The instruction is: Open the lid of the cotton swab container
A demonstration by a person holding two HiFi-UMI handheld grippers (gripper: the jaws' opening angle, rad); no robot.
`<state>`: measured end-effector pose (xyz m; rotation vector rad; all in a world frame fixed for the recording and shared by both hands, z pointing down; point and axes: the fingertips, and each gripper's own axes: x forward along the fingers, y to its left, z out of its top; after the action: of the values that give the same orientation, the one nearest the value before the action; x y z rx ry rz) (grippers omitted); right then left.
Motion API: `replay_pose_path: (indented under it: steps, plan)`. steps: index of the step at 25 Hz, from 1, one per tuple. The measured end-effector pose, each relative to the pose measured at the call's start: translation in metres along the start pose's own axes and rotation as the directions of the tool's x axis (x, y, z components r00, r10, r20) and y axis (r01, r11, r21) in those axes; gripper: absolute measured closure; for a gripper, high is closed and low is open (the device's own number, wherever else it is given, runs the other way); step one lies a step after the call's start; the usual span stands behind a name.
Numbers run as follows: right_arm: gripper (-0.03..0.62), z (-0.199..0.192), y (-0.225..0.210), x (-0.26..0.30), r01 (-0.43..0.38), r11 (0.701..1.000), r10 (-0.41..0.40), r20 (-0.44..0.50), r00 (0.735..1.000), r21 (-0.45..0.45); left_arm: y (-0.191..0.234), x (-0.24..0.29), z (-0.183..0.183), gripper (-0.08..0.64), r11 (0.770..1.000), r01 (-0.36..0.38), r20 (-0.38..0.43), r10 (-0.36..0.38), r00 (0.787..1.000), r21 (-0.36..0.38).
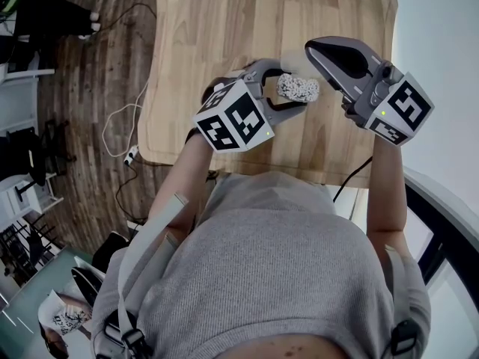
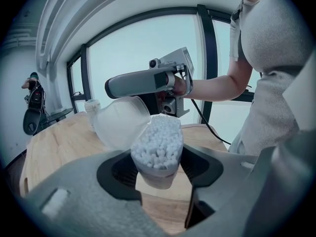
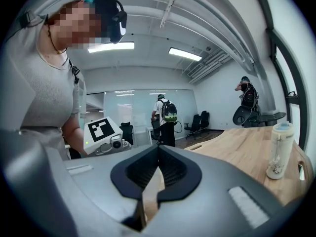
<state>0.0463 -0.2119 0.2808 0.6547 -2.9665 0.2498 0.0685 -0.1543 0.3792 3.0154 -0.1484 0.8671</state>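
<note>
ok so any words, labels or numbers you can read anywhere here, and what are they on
No text can be read anywhere.
left marker cube and right marker cube: black-and-white square patterns only, no letters.
bottle: marks near its base, too small to read.
cotton swab container: no label showing.

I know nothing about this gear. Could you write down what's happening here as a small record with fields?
Setting: wooden table, a person standing at it with a gripper in each hand
Left gripper: jaws closed on the sides of the cotton swab container
Lid: open, tipped back off the container's mouth, swabs exposed
Right gripper: jaws together, nothing between them, held up close by the container
Also on table: a white bottle, standing upright
Task status: lid appears opened
</note>
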Motion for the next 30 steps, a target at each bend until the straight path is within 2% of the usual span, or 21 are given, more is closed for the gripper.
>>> replay_pose_path:
  steps: [12,21,30]
  plan:
    - [0.591,0.003,-0.002,-0.008,0.046,0.999,-0.046,0.056,0.997,0.004,0.007,0.01,-0.014,0.302,0.999,-0.006,-0.011,0.006,1.0,-0.038]
    - [0.591,-0.001,-0.006,-0.02,0.136,0.991,-0.135,0.059,0.989,-0.011,0.011,0.026,-0.026,0.302,0.999,-0.003,-0.01,0.002,1.0,-0.039]
    - [0.591,-0.013,-0.009,-0.033,0.167,0.985,-0.17,0.061,0.984,0.048,0.019,0.039,-0.037,0.302,0.999,-0.018,-0.027,0.017,0.999,-0.034]
